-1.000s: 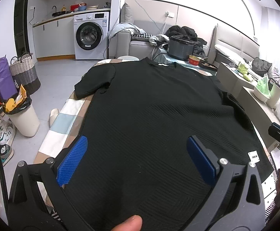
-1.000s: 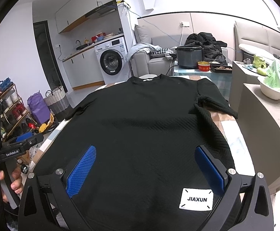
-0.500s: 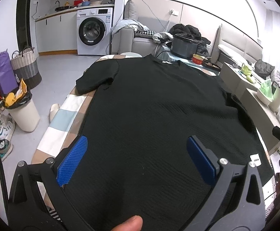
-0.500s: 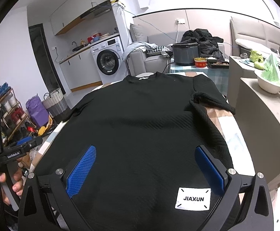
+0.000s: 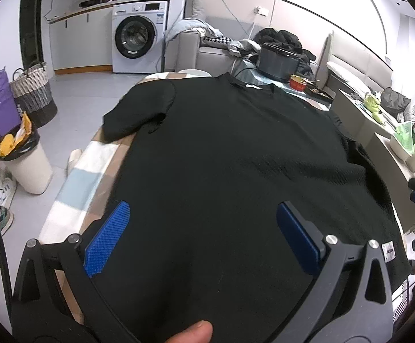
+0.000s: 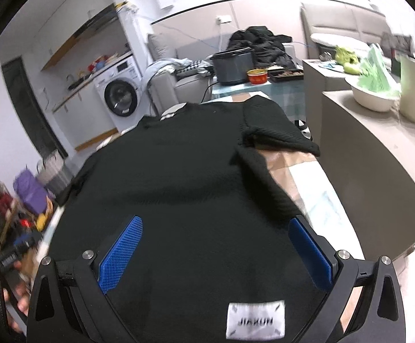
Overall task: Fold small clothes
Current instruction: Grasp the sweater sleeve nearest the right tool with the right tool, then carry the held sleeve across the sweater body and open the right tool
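A black short-sleeved knit top (image 5: pixel 230 154) lies flat on a table with a checked cloth (image 5: pixel 87 168), collar at the far end. It also shows in the right wrist view (image 6: pixel 184 188), with a white label (image 6: pixel 254 318) at its near hem. My left gripper (image 5: pixel 204 240) is open and empty above the near left part of the hem. My right gripper (image 6: pixel 216 254) is open and empty above the near right part of the hem, just beyond the label. The right sleeve (image 6: pixel 279 134) lies partly folded over.
A white bin (image 5: pixel 27 165) and a basket (image 5: pixel 33 94) stand on the floor to the left. A dark pot (image 5: pixel 277 64) and a red bowl (image 5: pixel 298 82) stand beyond the collar. A grey counter (image 6: pixel 379 148) with a white basin (image 6: pixel 373 100) runs along the right.
Both grippers have moved lower and nearer the top's near hem. The right view has swung right and is blurred by motion. Both stay open.
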Tool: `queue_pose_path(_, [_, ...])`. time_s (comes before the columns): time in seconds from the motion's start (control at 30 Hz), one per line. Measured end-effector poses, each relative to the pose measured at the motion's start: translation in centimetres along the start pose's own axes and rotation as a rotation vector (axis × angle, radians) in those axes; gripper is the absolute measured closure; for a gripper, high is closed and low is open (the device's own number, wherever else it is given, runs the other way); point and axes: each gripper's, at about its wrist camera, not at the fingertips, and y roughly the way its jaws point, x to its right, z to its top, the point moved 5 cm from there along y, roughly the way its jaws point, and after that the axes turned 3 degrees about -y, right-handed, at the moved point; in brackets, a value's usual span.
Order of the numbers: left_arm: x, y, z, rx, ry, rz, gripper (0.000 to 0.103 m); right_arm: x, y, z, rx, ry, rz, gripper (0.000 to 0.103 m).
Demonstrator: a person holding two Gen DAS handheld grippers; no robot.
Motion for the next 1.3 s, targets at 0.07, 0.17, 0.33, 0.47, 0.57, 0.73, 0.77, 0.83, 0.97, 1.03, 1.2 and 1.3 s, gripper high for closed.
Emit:
queue_pose_path(0.07, [0.5,0.9,0.6,-0.001,0.007,-0.011,0.001,2.0,1.1,1.5,-0.012,0.080,0.000,0.000])
queue_pose_path(0.17, [1.6,2.7,1.4,-0.021,0.020,-0.033,0.001,4.5,2.6,3.5,-0.015,0.165,-0.005,0.000])
queue_pose_path(0.33, [3.2,5.7,2.5,-0.052,0.035,-0.057,0.001,7.7,6.3,5.6,-0.070,0.351,0.034,0.009])
queue_pose_path(0.47, [3.5,7.8,3.6,-0.064,0.019,-0.071,0.001,8.5,9.3,7.2,-0.091,0.465,0.106,0.013])
queue_pose_path(0.57, [3.1,9.0,4.3,-0.072,-0.003,-0.075,0.001,10.1,12.0,8.3,-0.089,0.625,0.167,0.016])
queue_pose_path(0.73, [2.2,10.5,5.4,-0.067,-0.005,-0.059,0.001,12.7,15.8,9.3,-0.097,0.790,0.122,0.022])
queue_pose_path(0.77, [2.0,10.8,5.6,-0.068,-0.008,-0.058,0.001,13.0,16.3,9.4,-0.098,0.810,0.112,0.022])
queue_pose_path(0.83, [1.9,11.3,5.7,-0.072,-0.011,-0.059,0.001,13.8,17.3,9.6,-0.111,0.850,0.087,0.025])
queue_pose_path(0.97, [1.8,12.4,6.0,-0.080,-0.013,-0.061,0.001,14.8,18.1,10.9,-0.087,0.843,0.019,0.036])
queue_pose_path(1.03, [1.8,12.8,6.0,-0.084,-0.014,-0.068,0.001,15.3,18.6,11.2,-0.090,0.827,-0.036,0.052])
queue_pose_path(1.2, [1.9,13.1,5.9,-0.086,-0.005,-0.076,0.001,16.0,19.3,11.5,-0.116,0.757,-0.098,0.095])
queue_pose_path(1.3, [1.9,13.0,5.8,-0.083,-0.002,-0.077,0.001,15.4,18.7,12.6,-0.087,0.650,-0.126,0.097])
